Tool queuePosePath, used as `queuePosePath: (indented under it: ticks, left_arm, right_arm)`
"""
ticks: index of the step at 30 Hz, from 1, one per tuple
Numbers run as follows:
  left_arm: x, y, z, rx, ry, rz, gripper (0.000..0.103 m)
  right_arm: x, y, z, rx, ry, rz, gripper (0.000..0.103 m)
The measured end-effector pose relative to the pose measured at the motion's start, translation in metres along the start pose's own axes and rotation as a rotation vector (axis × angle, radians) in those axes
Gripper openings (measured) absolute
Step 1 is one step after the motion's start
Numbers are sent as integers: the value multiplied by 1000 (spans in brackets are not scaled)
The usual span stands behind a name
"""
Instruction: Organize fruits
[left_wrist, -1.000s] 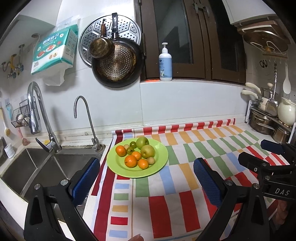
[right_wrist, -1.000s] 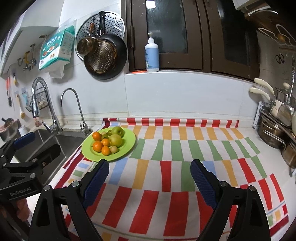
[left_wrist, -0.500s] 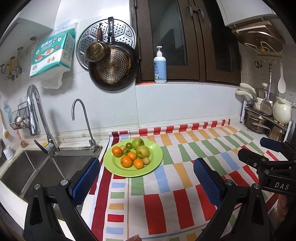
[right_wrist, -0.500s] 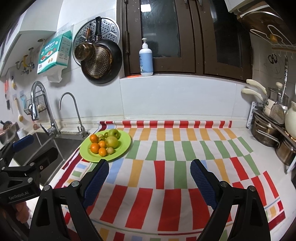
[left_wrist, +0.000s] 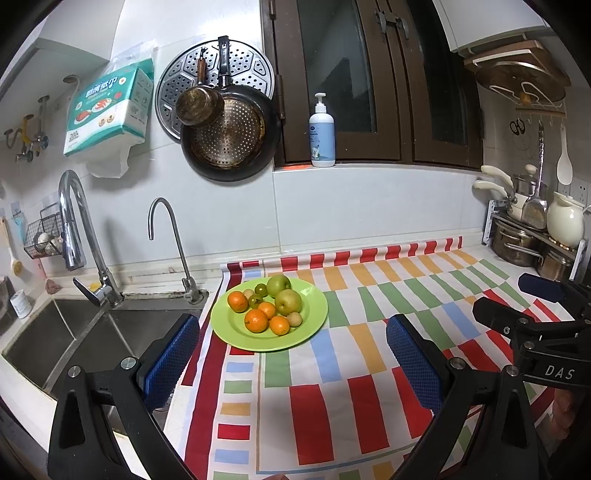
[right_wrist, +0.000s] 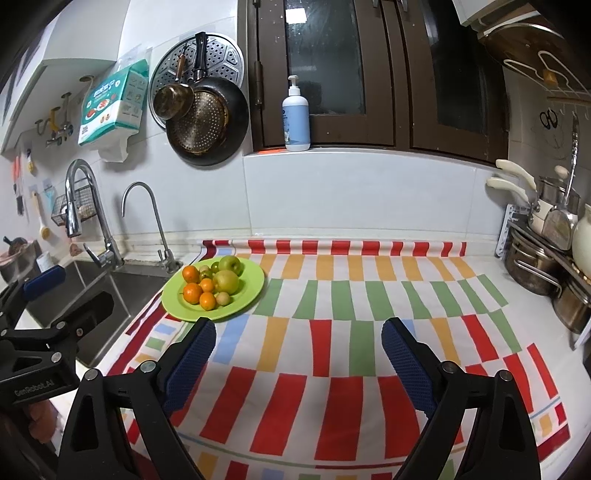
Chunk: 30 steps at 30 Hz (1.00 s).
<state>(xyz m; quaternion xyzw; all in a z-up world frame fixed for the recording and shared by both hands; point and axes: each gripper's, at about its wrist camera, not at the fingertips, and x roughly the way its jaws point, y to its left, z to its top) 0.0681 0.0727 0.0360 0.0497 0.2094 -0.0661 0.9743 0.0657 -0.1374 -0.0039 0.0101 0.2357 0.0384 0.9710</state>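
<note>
Now, left to right:
Sink (left_wrist: 85, 332): sits at the far left, with two faucets (left_wrist: 173, 243) behind it.
My left gripper (left_wrist: 291, 354): fingers spread wide apart, holding nothing, hovering over the striped cloth (left_wrist: 332, 406) just short of the plate.
Plate (left_wrist: 314, 314): green, resting on the cloth's left part, right beside the sink edge.
Fruits (left_wrist: 269, 306): all piled on the plate, touching one another; four oranges (left_wrist: 256, 320) toward the front and left, two big green ones (left_wrist: 288, 301) toward the back and right, a few small ones between.
Soap bottle (right_wrist: 295, 114): upright on the window ledge, above and behind the cloth.
My right gripper (right_wrist: 299, 350): fingers wide apart too, empty, above the middle of the cloth, the plate ahead to its left.
Pots (right_wrist: 535, 266): stacked on a rack at the far right.
</note>
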Motion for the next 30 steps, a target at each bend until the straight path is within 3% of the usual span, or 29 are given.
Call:
queuePosePath:
  ticks: [30]
  left_arm:
    - [-7,-6,-6,-10,10,23,103]
  right_arm:
    - [-1,-4,-5,1,11,13,92]
